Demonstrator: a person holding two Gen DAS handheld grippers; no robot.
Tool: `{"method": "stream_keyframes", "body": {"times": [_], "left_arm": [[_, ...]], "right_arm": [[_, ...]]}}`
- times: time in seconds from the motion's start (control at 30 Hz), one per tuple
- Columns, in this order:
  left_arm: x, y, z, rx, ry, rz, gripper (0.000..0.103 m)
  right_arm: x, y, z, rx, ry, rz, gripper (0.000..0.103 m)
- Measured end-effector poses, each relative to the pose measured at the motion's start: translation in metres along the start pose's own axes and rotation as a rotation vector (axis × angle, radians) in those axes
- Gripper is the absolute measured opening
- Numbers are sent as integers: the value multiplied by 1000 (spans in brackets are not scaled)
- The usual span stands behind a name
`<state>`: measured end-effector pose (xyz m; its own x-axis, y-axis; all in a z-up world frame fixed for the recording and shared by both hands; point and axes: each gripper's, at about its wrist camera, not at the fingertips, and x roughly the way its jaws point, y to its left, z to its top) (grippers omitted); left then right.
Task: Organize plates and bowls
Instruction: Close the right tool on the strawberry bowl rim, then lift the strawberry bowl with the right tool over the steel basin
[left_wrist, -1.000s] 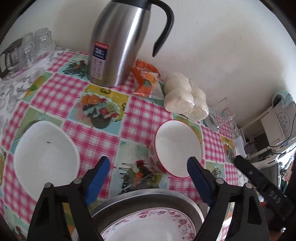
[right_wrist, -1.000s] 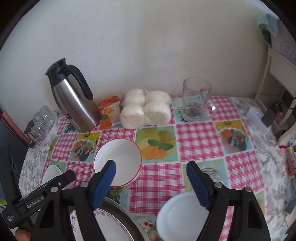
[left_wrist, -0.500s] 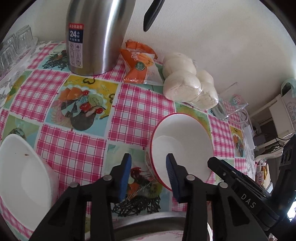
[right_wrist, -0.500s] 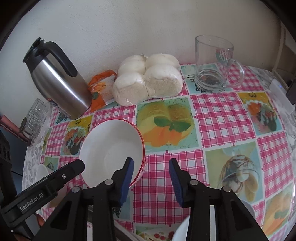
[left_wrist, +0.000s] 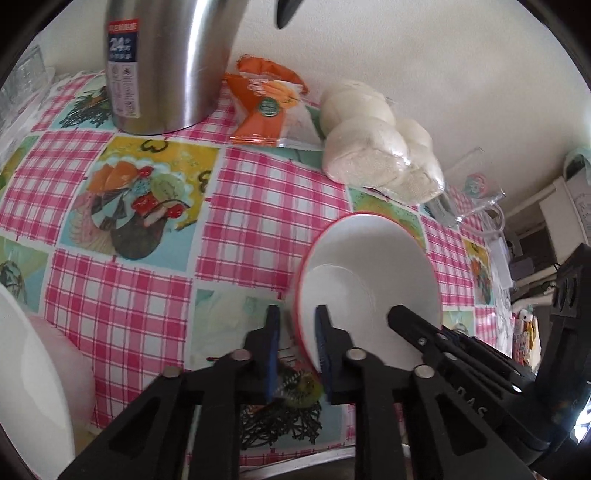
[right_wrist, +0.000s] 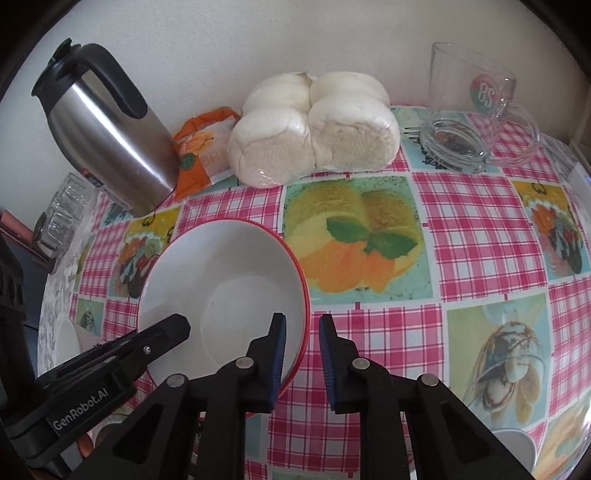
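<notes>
A white bowl with a red rim (left_wrist: 369, 266) (right_wrist: 229, 277) stands on the checked tablecloth. My left gripper (left_wrist: 297, 332) straddles its left rim, one blue pad inside and one outside. Its jaws are closing onto the wall. My right gripper (right_wrist: 301, 332) straddles the opposite rim in the same way and is closing on it too. Each tool's black body shows in the other's view (left_wrist: 461, 354) (right_wrist: 110, 369). A plain white bowl (left_wrist: 29, 387) sits at the left edge of the left wrist view. Another white dish (right_wrist: 517, 450) lies low right in the right wrist view.
A steel thermos (right_wrist: 110, 140), an orange packet (right_wrist: 199, 147), wrapped white buns (right_wrist: 314, 125) and a glass mug (right_wrist: 476, 110) line the wall behind the bowl. Small glasses (right_wrist: 62, 214) stand at the far left. A metal tray rim (left_wrist: 314, 458) lies just under my left gripper.
Both grippers came down and forward to the red-rimmed bowl. Their jaws went from wide open to narrow around its rim, one on each side.
</notes>
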<state>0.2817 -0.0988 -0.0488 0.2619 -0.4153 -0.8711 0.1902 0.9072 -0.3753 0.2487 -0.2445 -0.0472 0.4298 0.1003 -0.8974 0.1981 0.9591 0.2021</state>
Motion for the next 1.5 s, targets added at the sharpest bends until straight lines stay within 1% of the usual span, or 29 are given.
{"method": "stream_keyframes", "body": {"times": [0.1, 0.23, 0.33, 0.4, 0.6, 0.87, 1.03, 1.13, 1.3, 1.5], "left_arm": [[-1, -4, 0, 17, -4, 21, 16], [-3, -5, -3, 18, -12, 10, 16], [-14, -9, -4, 20, -45, -3, 16], [-27, -13, -7, 33, -87, -6, 16], [-66, -26, -25, 53, -172, -4, 16], [-106, -29, -59, 47, -239, 1, 16], [-120, -22, -78, 28, -262, -20, 16], [-135, -22, -90, 35, -289, -7, 16], [-153, -21, -111, 52, -329, 13, 16], [-162, -14, -131, 54, -331, 16, 16]], "right_arm": [[-1, 3, -1, -21, -4, -6, 15], [-6, 1, -3, -21, -22, 4, 15], [-15, 1, -3, -21, -46, 10, 16], [-26, 2, -2, -16, -72, 18, 16], [-67, 9, -7, -31, -150, 33, 16], [-105, 20, -37, -70, -189, 49, 16], [-125, 29, -57, -94, -219, 52, 16], [-137, 37, -71, -113, -234, 48, 16], [-149, 46, -89, -116, -244, 63, 16], [-155, 51, -110, -99, -241, 88, 16]]}}
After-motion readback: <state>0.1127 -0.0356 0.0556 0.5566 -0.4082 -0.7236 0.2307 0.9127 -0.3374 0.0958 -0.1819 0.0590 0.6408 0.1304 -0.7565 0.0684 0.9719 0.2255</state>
